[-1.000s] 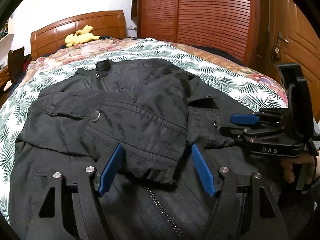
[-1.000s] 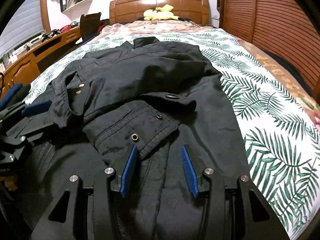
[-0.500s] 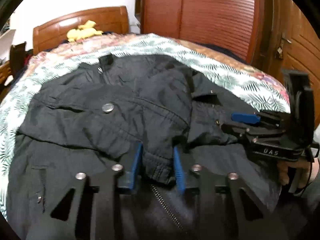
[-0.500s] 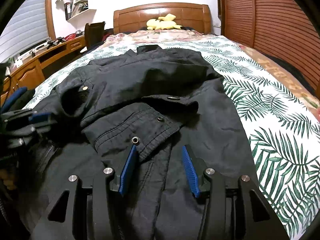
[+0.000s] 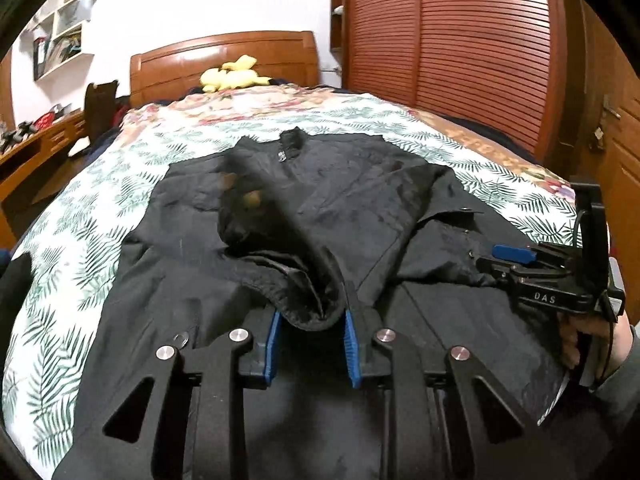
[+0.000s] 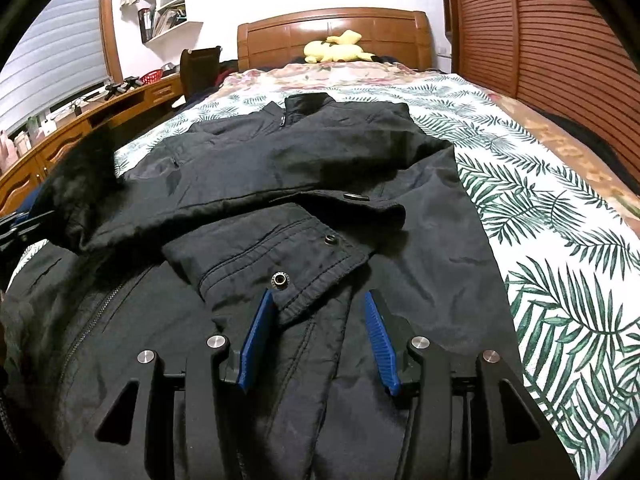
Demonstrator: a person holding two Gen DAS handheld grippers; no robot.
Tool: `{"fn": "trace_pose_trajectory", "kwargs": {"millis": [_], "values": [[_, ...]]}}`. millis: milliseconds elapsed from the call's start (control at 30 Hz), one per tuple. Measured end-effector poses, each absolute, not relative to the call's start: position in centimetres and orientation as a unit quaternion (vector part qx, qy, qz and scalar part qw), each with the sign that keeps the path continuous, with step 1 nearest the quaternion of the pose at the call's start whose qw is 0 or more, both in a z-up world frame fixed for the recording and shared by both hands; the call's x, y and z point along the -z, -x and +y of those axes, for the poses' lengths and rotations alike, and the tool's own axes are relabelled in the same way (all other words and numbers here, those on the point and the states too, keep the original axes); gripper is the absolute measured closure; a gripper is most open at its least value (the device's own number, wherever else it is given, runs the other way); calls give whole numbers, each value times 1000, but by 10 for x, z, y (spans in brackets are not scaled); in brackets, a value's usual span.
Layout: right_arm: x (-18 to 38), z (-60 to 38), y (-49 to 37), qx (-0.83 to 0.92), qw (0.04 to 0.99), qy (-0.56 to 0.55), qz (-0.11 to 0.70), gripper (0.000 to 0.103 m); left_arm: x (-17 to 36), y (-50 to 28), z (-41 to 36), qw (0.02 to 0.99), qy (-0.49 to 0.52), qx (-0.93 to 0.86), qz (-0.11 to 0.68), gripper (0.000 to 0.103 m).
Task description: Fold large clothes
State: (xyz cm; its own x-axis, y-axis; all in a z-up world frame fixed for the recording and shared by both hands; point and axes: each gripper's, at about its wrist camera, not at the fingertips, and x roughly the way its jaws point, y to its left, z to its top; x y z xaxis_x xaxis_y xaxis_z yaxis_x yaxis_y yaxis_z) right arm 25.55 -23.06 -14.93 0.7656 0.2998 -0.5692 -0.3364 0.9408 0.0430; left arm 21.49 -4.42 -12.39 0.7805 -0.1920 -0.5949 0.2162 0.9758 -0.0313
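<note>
jacket hem (image 6: 320,440) runs off the bottom edge, lifted sleeve (image 5: 256,204) is motion-blurred, left gripper (image 6: 20,228) mostly cut off

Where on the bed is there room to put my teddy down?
Bare leafy bedspread lies right of the black jacket, and between its collar and the yellow plush toy. The near middle is crowded: jacket and both grippers.

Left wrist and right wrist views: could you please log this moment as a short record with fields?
garment: black jacket, spread on the bed, collar toward the headboard
left gripper: jaws shut on a sleeve cuff, sleeve lifted off the jacket
right gripper: jaws open, at the other cuff, which lies flat
zipper: closed at the collar
background: yellow plush, wardrobe, desk
</note>
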Motion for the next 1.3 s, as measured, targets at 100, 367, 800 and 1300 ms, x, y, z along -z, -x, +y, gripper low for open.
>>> {"fn": "trace_pose_trajectory", "kwargs": {"millis": [100, 367, 800, 1300], "values": [[149, -229, -254, -169, 940, 32, 295, 54, 125, -208, -35, 942, -14, 99, 321, 77], [149, -227, -249, -172, 942, 45, 287, 54, 114, -185, -17, 947, -20, 73, 312, 77], [124, -250, -222, -155, 951, 54, 263, 54, 115, -155, 33, 953, -17, 40, 301, 24], [138, -302, -196, -106, 932, 77, 339, 54, 158, -143, 107, 936, 15, 9, 352, 17]]}}
